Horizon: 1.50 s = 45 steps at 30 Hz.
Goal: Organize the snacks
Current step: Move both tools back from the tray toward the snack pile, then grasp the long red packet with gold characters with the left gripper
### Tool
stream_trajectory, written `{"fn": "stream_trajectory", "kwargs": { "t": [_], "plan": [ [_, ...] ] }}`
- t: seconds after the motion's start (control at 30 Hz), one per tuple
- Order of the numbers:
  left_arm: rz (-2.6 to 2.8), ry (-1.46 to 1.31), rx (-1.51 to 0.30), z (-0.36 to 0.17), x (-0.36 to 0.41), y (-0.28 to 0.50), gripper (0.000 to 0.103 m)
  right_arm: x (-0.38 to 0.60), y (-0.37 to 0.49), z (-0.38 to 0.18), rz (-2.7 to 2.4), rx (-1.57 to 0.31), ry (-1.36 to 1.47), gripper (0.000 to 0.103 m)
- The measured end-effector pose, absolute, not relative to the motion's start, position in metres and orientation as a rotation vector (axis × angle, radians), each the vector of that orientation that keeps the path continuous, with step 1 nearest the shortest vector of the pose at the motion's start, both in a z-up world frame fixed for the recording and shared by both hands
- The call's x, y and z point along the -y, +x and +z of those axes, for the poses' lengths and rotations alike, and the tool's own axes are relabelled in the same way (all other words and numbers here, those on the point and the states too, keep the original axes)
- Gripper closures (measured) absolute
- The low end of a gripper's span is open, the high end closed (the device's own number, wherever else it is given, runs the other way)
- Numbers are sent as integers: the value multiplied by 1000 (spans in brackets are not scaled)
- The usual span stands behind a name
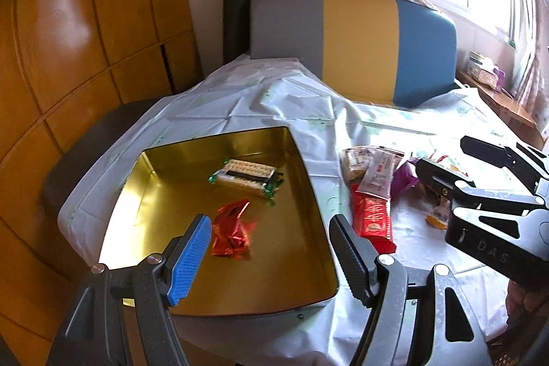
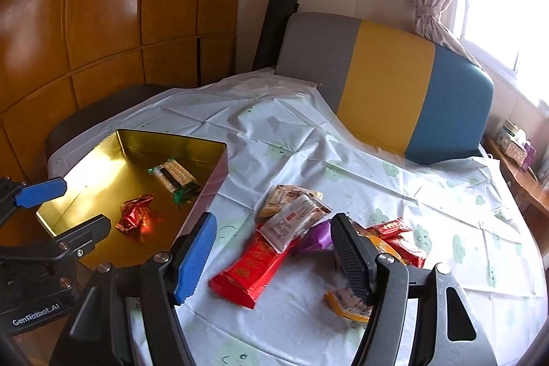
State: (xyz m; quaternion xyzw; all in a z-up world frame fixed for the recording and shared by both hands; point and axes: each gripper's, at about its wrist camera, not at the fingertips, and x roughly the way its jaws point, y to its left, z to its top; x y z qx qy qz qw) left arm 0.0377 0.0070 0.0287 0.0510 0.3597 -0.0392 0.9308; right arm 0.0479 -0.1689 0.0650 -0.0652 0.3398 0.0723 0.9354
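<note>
A gold tin box (image 1: 308,180) (image 2: 219,170) stands on the table's left side. In it lie a red foil snack (image 1: 231,234) (image 2: 135,216) and a cracker pack with green ends (image 1: 245,177) (image 2: 175,179). My left gripper (image 1: 271,259) (image 2: 73,206) is open and empty above the tin's near part. My right gripper (image 2: 274,256) (image 1: 446,160) is open and empty over a pile of snacks: a long red pack (image 2: 254,266) (image 1: 372,218), a white sachet (image 2: 291,222) (image 1: 379,175), a purple wrapper (image 2: 317,237), small red packs (image 2: 401,239) and an orange pack (image 2: 346,304).
A white tablecloth with green prints (image 2: 343,160) covers the round table. A grey, yellow and blue chair back (image 2: 387,84) stands at the far edge. Wooden cabinets (image 2: 103,6) are on the left. A side shelf with boxes (image 2: 514,139) is by the window.
</note>
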Motion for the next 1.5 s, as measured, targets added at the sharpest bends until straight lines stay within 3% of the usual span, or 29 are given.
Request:
{"fn": "stream_trajectory", "kwargs": {
  "t": [0.3, 0.6, 1.0, 1.37, 1.4, 1.43, 1.5],
  "plan": [
    [-155, 159, -737, 31, 21, 47, 31, 191, 51, 64, 119, -703, -146, 31],
    [-359, 250, -781, 25, 60, 64, 34, 266, 67, 49, 50, -833, -148, 30],
    [-481, 340, -1002, -28, 125, 112, 34, 345, 75, 21, -5, -890, 4, 30],
    [-424, 361, -1134, -73, 140, 143, 34, 356, 77, 35, 19, -851, 115, 26],
    [-429, 351, -1154, -76, 140, 145, 36, 356, 77, 35, 19, -848, 118, 26],
    [-436, 343, -1166, -79, 140, 145, 48, 356, 77, 36, 19, -846, 119, 26],
    [-447, 325, -1161, -80, 141, 143, 56, 357, 78, 37, 14, -842, 122, 26]
  ]
}}
